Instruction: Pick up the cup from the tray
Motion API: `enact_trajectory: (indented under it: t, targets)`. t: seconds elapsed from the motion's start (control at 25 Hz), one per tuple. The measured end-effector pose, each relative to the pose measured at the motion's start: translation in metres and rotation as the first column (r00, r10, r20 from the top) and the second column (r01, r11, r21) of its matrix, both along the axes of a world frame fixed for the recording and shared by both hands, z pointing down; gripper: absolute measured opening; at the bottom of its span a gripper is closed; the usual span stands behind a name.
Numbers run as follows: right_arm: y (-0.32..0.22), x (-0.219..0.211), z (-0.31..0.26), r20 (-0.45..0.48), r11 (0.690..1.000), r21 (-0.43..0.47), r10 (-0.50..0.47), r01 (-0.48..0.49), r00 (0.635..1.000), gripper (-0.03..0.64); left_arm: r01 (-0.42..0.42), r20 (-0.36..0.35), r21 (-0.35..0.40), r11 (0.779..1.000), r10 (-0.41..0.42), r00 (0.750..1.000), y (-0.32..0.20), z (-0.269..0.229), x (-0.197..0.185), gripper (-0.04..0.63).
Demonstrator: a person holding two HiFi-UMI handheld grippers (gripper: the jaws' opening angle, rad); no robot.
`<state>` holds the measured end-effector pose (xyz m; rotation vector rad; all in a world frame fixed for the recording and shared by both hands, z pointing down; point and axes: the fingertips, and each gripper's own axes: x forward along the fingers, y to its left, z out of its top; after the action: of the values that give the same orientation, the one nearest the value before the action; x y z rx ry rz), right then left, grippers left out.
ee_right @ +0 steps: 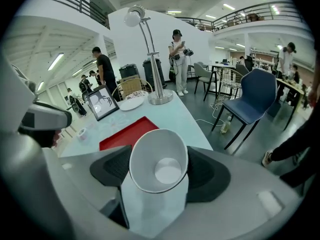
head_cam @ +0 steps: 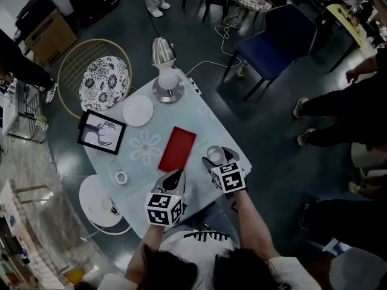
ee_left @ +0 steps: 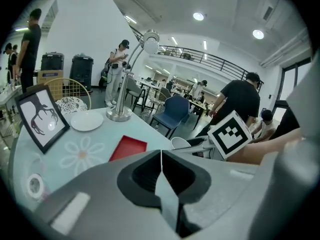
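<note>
A white paper cup (ee_right: 159, 160) sits between the dark pads of my right gripper (ee_right: 159, 176), which is shut on it, mouth toward the camera. In the head view the cup (head_cam: 214, 154) is at the table's near right edge, in the right gripper (head_cam: 216, 160), to the right of the empty red tray (head_cam: 178, 148). My left gripper (head_cam: 176, 176) hovers at the near end of the tray with its jaws pressed together and nothing in them. The left gripper view shows those shut jaws in front of the tray (ee_left: 128, 147), with the cup (ee_left: 180, 143) off to the right.
A silver desk lamp (head_cam: 164, 71) stands at the table's far end, with a white plate (head_cam: 138, 110) beside it. A framed picture (head_cam: 101, 131) and a tape roll (head_cam: 121, 177) lie on the left. A blue chair (head_cam: 275, 38), a white stool (head_cam: 100, 201) and people surround the table.
</note>
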<state>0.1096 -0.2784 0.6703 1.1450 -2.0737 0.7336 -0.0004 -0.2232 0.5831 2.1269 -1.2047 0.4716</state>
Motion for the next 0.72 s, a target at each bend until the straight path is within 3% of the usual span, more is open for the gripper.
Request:
enact_trajectory:
  t: [0.2, 0.48, 0.6, 0.72]
  targets:
    - [0.006, 0.012, 0.018, -0.018, 0.998, -0.026, 0.050, -0.051, 0.999, 0.358, -0.013, 0.023, -0.011, 1.000, 0.013, 1.000, 0.003, 0.003, 0.002, 0.002]
    - [0.005, 0.015, 0.017, 0.046, 0.994, -0.027, 0.105, -0.103, 0.993, 0.373, 0.010, 0.011, -0.022, 1.000, -0.009, 1.000, 0.002, 0.001, -0.005, 0.002]
    - [0.004, 0.010, 0.011, 0.075, 0.995, -0.012, 0.099, -0.099, 0.992, 0.440, 0.004, 0.026, -0.027, 1.000, -0.003, 1.000, 0.005, 0.003, -0.005, 0.002]
    - [-0.001, 0.009, -0.006, 0.097, 0.992, 0.052, 0.109, -0.114, 0.989, 0.453, 0.001, 0.047, -0.043, 0.999, 0.001, 0.999, 0.009, 0.008, -0.008, 0.002]
